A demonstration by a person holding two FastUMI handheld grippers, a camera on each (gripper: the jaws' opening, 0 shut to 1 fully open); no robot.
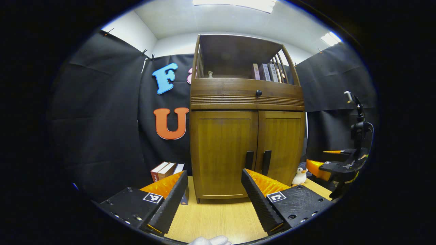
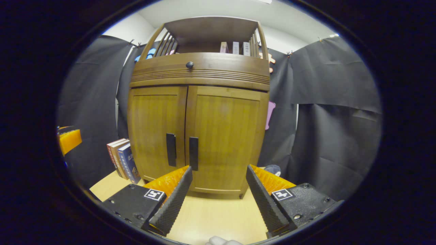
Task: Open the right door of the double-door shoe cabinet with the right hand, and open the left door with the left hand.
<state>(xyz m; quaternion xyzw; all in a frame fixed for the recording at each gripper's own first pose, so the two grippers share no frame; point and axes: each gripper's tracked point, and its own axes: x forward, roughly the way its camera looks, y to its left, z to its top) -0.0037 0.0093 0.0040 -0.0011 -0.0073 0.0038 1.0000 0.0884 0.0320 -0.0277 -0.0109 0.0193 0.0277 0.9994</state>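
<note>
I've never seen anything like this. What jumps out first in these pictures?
The wooden shoe cabinet stands in the middle on a pale table, both doors shut, with two dark handles side by side where the doors meet. Books sit on its open top shelf. In the foreground, the right gripper and the left gripper are open, short of the doors.

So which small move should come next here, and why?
Probably move the right gripper forward to the right door's handle. Both doors look shut, both grippers are open and apart from the cabinet, and the task opens the right door first.
</note>
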